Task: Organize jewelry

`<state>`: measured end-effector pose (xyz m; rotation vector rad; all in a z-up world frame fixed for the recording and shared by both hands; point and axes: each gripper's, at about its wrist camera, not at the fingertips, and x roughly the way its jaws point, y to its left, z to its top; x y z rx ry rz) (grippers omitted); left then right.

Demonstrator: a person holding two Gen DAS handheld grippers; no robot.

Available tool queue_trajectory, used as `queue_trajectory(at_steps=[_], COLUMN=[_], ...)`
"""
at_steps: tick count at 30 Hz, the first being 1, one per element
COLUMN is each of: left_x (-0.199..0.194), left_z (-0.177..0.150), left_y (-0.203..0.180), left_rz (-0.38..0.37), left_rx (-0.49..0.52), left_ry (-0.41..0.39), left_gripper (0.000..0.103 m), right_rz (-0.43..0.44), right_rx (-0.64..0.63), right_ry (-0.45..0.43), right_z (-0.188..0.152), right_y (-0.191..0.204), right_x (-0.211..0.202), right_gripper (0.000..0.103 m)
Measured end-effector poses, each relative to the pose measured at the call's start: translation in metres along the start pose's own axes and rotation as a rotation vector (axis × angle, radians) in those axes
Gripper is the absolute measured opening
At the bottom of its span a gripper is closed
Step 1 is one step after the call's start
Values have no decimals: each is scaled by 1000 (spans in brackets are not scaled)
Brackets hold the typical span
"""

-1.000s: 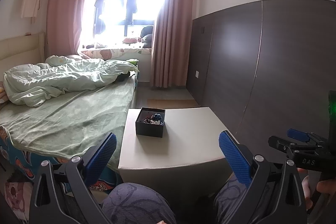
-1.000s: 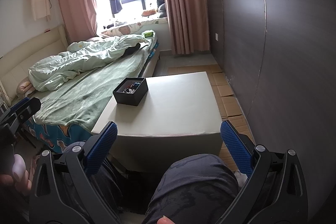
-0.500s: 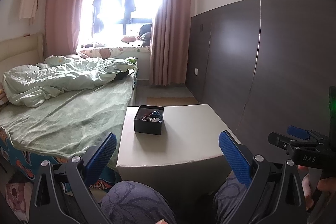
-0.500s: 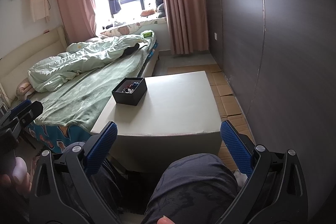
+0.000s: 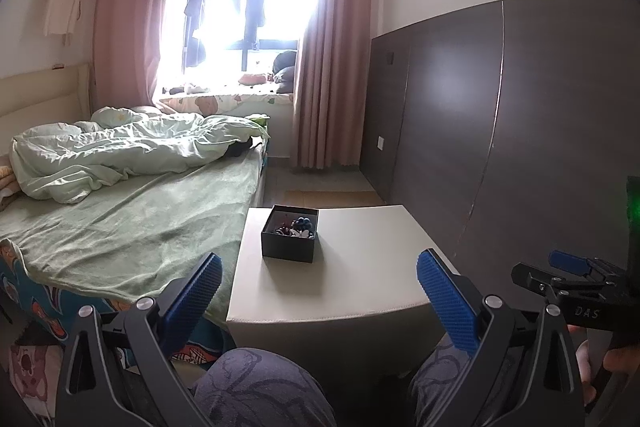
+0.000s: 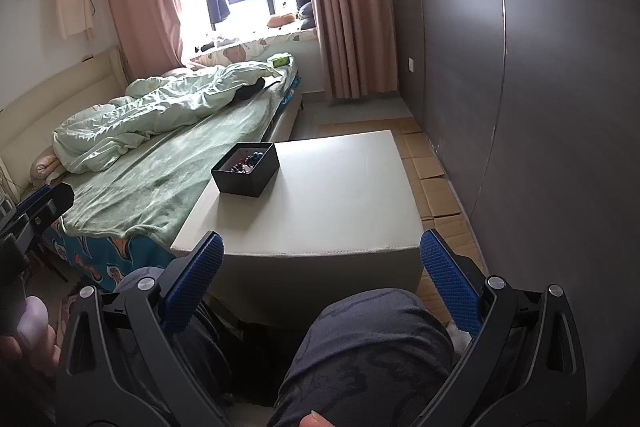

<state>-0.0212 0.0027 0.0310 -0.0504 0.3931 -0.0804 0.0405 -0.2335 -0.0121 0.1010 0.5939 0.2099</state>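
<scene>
A small black open box (image 5: 290, 237) (image 6: 245, 168) holding mixed jewelry (image 5: 294, 225) (image 6: 245, 163) stands on the far left part of a white low table (image 5: 360, 267) (image 6: 332, 195). My left gripper (image 5: 318, 277) hangs open above the person's knees, short of the table's near edge, with nothing between its blue pads. My right gripper (image 6: 320, 259) is likewise open and empty, held over the lap before the table. In the left wrist view the right gripper (image 5: 568, 271) appears at the far right.
A bed with a green sheet and rumpled quilt (image 5: 132, 155) runs along the table's left side. A dark panelled wall (image 6: 520, 87) stands close on the right. Cardboard sheets (image 6: 432, 171) lie on the floor by it. The person's knees (image 6: 372, 347) sit under both grippers.
The left wrist view has tilted upward a little, so the table and box sit lower in frame. The right gripper has barely shifted. Both stay open.
</scene>
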Motion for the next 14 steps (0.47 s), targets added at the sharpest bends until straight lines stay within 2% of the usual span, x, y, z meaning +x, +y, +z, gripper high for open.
queue_trajectory(at_steps=[14], left_x=[2], left_z=[1], left_y=[-1], left_rz=[-8], left_rx=[-9], left_ry=[23], left_gripper=[95], right_rz=[0], right_rx=[-6], right_ry=[8], right_z=[-2], right_y=[3], right_x=[1], right_gripper=[98])
